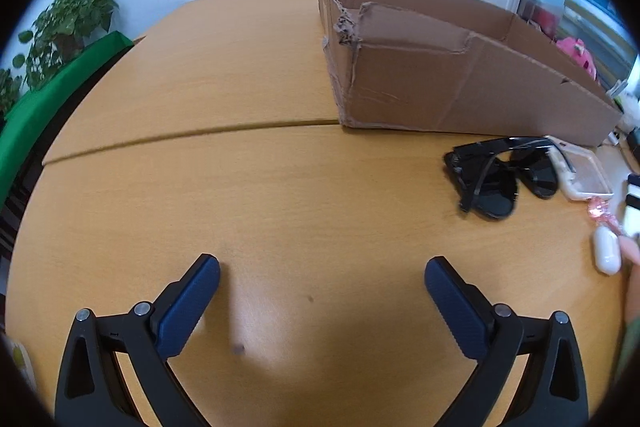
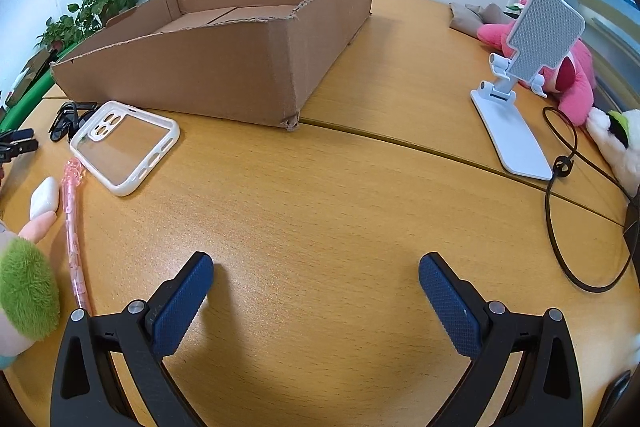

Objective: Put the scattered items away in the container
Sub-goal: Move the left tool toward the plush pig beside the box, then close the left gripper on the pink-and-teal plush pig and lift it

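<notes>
A shallow open cardboard box (image 1: 460, 75) (image 2: 224, 67) stands on the wooden table, seemingly with nothing inside. In front of it lie black sunglasses (image 1: 500, 175) (image 2: 66, 119), a clear phone case with a white rim (image 1: 584, 171) (image 2: 124, 147), a pink pen (image 2: 74, 231) (image 1: 600, 213) and a small white earbud case (image 1: 606, 251) (image 2: 44, 197). A white phone stand (image 2: 524, 83) stands at the right. My left gripper (image 1: 322, 275) hovers open over bare table, left of the sunglasses. My right gripper (image 2: 316, 273) is open too, right of the pen.
A pink plush toy (image 2: 572, 67) and a white plush (image 2: 618, 143) lie behind the stand, with a black cable (image 2: 560, 187) looping in front. A green and pink plush (image 2: 24, 283) sits by the pen. A potted plant (image 1: 68, 23) and green cloth (image 1: 48, 95) lie beyond the table's left edge.
</notes>
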A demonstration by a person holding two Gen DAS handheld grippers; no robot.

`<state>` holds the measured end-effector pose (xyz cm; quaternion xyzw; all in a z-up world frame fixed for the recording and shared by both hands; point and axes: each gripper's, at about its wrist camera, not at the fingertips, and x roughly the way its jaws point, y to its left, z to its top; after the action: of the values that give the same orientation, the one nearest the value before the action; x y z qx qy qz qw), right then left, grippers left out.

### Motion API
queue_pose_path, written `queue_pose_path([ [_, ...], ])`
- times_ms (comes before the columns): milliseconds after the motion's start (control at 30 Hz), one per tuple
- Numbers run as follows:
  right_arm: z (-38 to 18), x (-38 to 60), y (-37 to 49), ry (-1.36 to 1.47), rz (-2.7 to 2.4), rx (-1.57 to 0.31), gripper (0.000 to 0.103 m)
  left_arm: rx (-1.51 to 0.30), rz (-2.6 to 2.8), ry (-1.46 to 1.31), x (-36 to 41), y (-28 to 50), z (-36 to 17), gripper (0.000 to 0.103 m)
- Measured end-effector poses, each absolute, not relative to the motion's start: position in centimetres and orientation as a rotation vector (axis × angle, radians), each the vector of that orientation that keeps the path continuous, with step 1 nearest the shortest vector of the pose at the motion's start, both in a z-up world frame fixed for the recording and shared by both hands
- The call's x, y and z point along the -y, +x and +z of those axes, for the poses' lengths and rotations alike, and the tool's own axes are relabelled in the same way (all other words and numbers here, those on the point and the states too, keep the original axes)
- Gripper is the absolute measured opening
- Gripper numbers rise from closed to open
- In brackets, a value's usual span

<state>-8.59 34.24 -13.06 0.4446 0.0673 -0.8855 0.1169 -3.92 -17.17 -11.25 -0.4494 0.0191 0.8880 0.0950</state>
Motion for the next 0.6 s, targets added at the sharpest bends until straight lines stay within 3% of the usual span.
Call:
queue_pose_path([
  [167,-13.1,-33.9,-8.4,1.308,-2.599,-0.191,0.103,-0.118,2.642,-1.068,14.0,1.8,-4.4,0.099],
  [300,-13.1,-33.8,-8.7,1.315,-2.612,-0.182,0.103,-0.062,2.348,-1.038,9.3,5.7,-1.2,0.101],
  [600,-13.1,-33.8,-8.6,1.321,-2.624,-0.171,0.103,0.102,1.861,-1.268,0.3,9.9,-6.9,0.101],
])
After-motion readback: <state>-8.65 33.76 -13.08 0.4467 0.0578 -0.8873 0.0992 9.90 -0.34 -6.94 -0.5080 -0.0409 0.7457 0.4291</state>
